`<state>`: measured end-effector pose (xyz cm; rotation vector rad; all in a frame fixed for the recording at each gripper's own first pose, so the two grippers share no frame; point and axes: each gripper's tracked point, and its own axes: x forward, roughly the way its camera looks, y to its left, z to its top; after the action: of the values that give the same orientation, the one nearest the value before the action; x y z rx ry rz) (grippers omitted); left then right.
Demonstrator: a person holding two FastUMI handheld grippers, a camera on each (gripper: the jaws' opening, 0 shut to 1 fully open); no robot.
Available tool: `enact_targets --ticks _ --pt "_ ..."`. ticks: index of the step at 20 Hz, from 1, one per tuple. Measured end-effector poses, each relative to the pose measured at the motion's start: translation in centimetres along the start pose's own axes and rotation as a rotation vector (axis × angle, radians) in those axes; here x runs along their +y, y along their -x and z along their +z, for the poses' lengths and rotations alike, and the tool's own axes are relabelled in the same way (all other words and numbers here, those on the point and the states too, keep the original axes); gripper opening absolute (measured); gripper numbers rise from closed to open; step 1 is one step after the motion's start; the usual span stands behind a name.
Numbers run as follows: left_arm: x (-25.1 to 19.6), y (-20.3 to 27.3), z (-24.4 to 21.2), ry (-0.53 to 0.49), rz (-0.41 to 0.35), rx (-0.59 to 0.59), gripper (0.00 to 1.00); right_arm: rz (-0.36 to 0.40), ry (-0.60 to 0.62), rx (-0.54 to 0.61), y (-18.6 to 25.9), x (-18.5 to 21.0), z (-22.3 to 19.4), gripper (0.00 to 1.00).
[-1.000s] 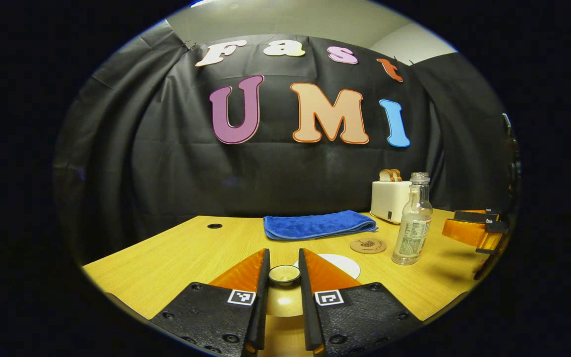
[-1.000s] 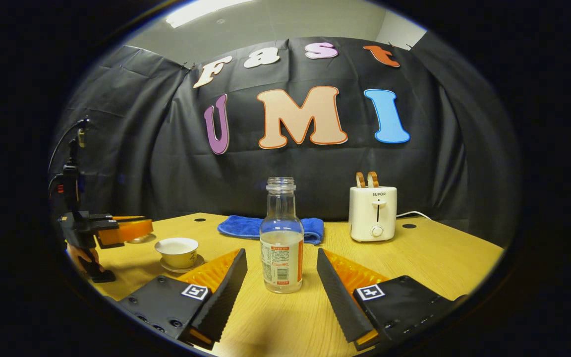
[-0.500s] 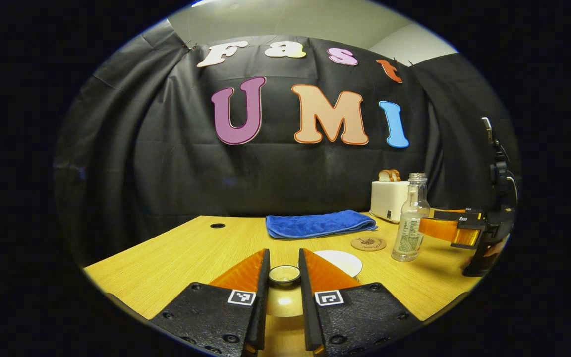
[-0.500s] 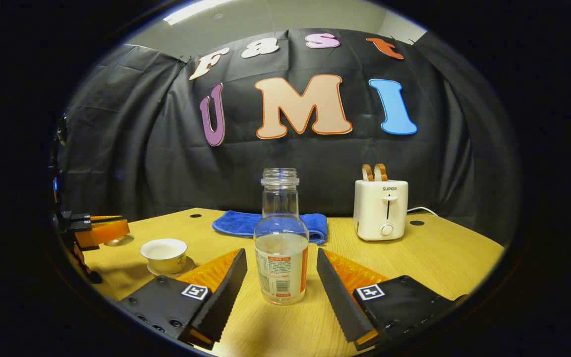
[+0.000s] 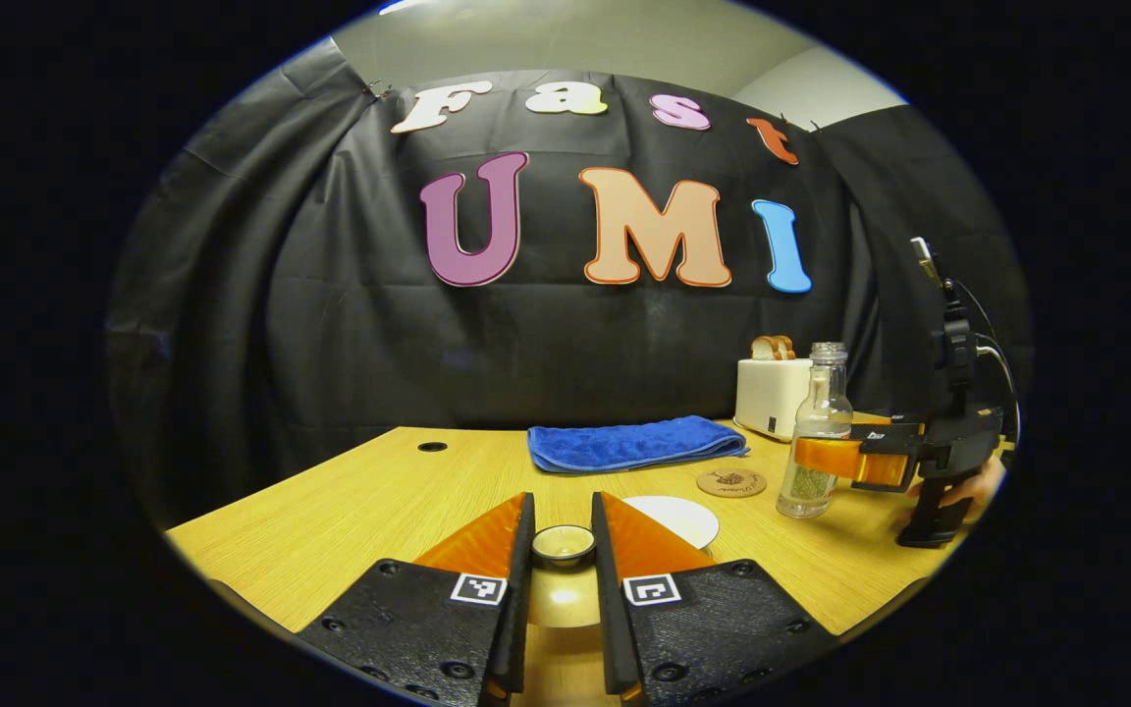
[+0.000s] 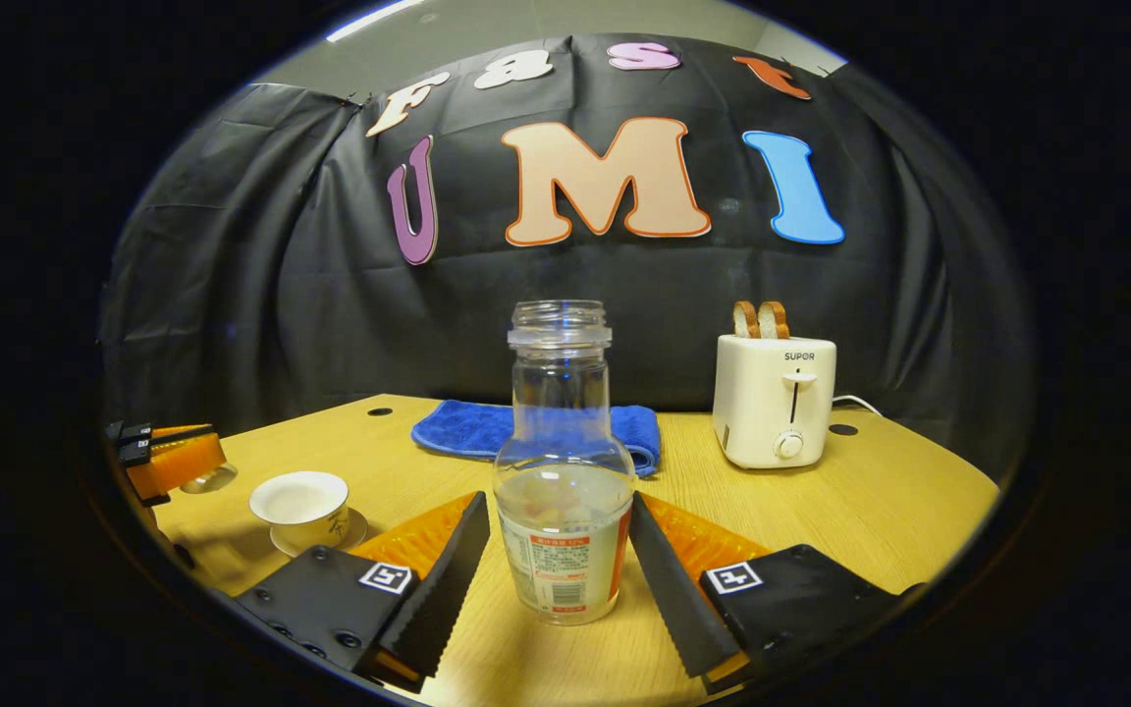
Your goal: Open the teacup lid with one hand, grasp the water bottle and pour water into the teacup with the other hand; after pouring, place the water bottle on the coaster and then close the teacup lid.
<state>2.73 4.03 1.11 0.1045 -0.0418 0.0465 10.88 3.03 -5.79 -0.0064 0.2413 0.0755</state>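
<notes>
Fingers of the right gripper (image 6: 558,550) stand spread on either side of the clear plastic water bottle (image 6: 563,471), its labelled belly between them with a gap on each side, so nothing is gripped yet. Closing should land on the labelled lower body, squarely and level, since the bottle has no cap and water fills its lower part; a tilt would spill. Across from the bottle, the left gripper (image 5: 562,546) is nearly closed on the small round knob of the pale ceramic teacup lid (image 5: 564,542); whether both fingers press it I cannot tell.

Left of the bottle the white teacup (image 6: 299,503) sits uncovered on its saucer on the wooden table (image 6: 880,511). Just behind the bottle lies the round brown coaster (image 5: 731,482), then a folded blue towel (image 6: 487,430); a white toaster (image 6: 773,399) stands behind it to the right.
</notes>
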Motion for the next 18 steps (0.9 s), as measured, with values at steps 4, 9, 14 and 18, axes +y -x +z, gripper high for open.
enact_targets --ticks 4,9,14,18 --pt "0.2 0.0 0.0 -0.001 0.002 0.002 0.28 -0.02 0.004 0.042 -0.8 0.0 -0.6 0.92" --pt "1.7 -0.1 -0.1 -0.001 0.035 0.002 0.28 -0.023 0.014 0.05 -0.9 0.1 -0.7 0.81" --pt "3.5 -0.3 -0.1 0.001 0.07 0.003 0.29 -0.03 0.066 0.051 0.2 0.0 0.1 0.8" --pt "3.9 -0.2 -0.1 0.0 0.087 0.002 0.29 -0.016 0.21 0.012 1.7 1.0 3.6 0.81"
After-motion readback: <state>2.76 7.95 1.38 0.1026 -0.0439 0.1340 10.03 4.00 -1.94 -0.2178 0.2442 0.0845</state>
